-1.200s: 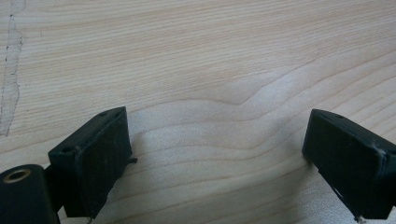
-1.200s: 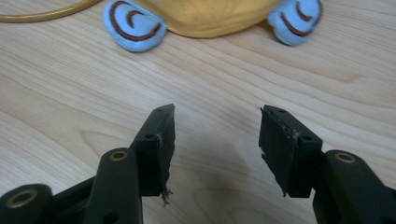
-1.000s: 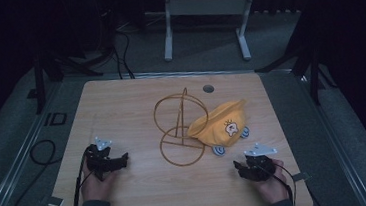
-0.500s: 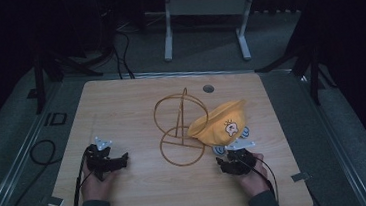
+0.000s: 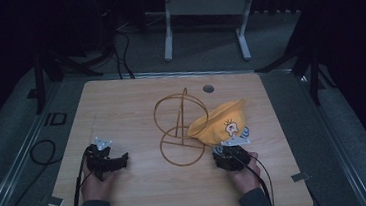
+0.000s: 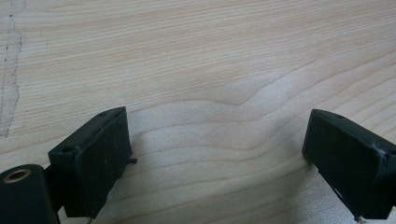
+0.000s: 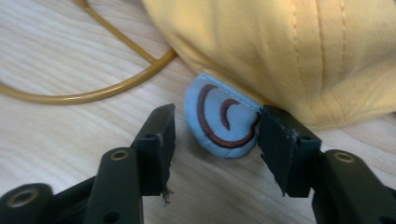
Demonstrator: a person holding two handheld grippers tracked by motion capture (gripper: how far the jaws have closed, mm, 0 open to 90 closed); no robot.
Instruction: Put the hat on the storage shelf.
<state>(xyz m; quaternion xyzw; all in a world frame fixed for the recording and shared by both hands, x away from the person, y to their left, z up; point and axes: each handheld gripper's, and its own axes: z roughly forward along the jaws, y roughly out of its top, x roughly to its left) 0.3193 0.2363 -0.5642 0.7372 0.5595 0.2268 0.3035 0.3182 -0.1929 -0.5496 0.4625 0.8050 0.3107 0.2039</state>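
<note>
Right gripper view: a small blue ear flap [image 7: 223, 120] with brown stitched curves pokes out from under the rim of a yellow cap [image 7: 299, 51], lying flat on the desk [image 7: 56, 60].
Key relation: the flap sits between the two spread fingers [image 7: 156, 140], nearer the one at the right of that view, which looks to touch its edge; the other stands just apart.
Right gripper [image 5: 229, 155]: released, nothing clenched yet; likely the flap is the target.
Cap position: on the near right part of the desk [image 5: 121, 103], leaning on a gold wire stand [image 5: 180, 128], just ahead of the right gripper.
Nearer hand: the right one; the left is well apart.
Left gripper [image 5: 107, 161]: fingers [image 6: 93, 158] spread wide over bare wood, holding nothing.
Open room: bare desk to the left and behind the stand.
Edges: the stand's base ring lies just beside the flap; the desk's near edge is close behind both hands.
</note>
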